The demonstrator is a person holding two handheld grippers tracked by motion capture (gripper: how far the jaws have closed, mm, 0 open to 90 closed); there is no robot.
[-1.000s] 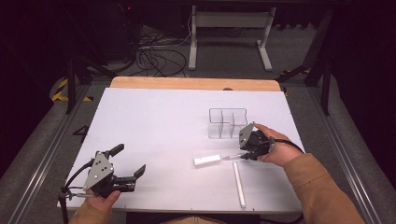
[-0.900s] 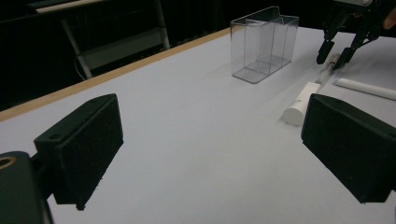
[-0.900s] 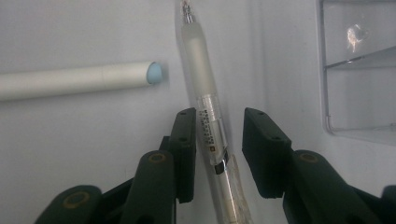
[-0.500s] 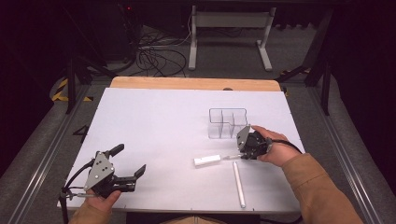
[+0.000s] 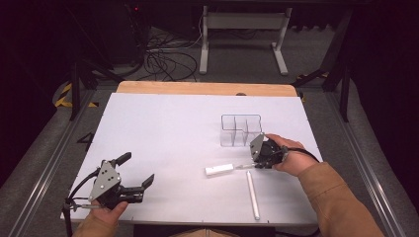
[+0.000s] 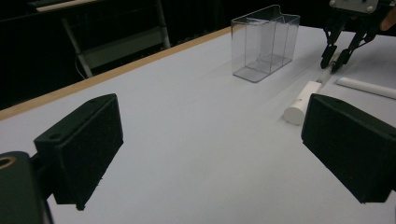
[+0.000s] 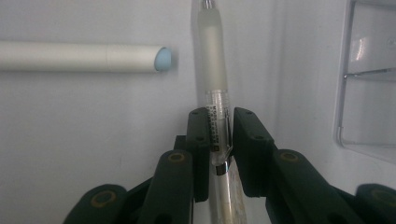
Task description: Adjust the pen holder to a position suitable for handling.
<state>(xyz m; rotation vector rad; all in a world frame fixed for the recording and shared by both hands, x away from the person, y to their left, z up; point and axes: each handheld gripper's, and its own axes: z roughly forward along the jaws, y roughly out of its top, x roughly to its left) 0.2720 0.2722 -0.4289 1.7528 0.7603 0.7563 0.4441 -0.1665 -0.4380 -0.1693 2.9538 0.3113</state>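
The room around is dark, with a metal frame stand (image 5: 242, 37) and a tangle of cables (image 5: 165, 61) on the floor beyond the far edge. The counter (image 5: 163, 128) is a white sheet with a bare wooden strip along its far side. Toward its right stands a clear organiser box (image 5: 240, 131), divided into compartments; its far walls are hard to make out in the high view. Near the front left corner the left gripper (image 5: 133, 174) rests in the person's hand, its jaws spread wide with nothing between them. At the right the right gripper (image 5: 253, 166) has its jaws pointing toward the left of the high view; they have just been closing and now clamp a clear pen (image 7: 214, 107) around its barrel. The pen lies flat just in front of the box, its long axis running left to right across the counter, its frosted grip end away from the gripper and in line with a short white cap (image 5: 219, 170); whether the two touch is unclear. A long white tube (image 5: 253, 194) lies just in front of the pen, pointing toward the person, its near end blue-tipped in the right gripper view. The pen's rear end is hidden under the jaws.
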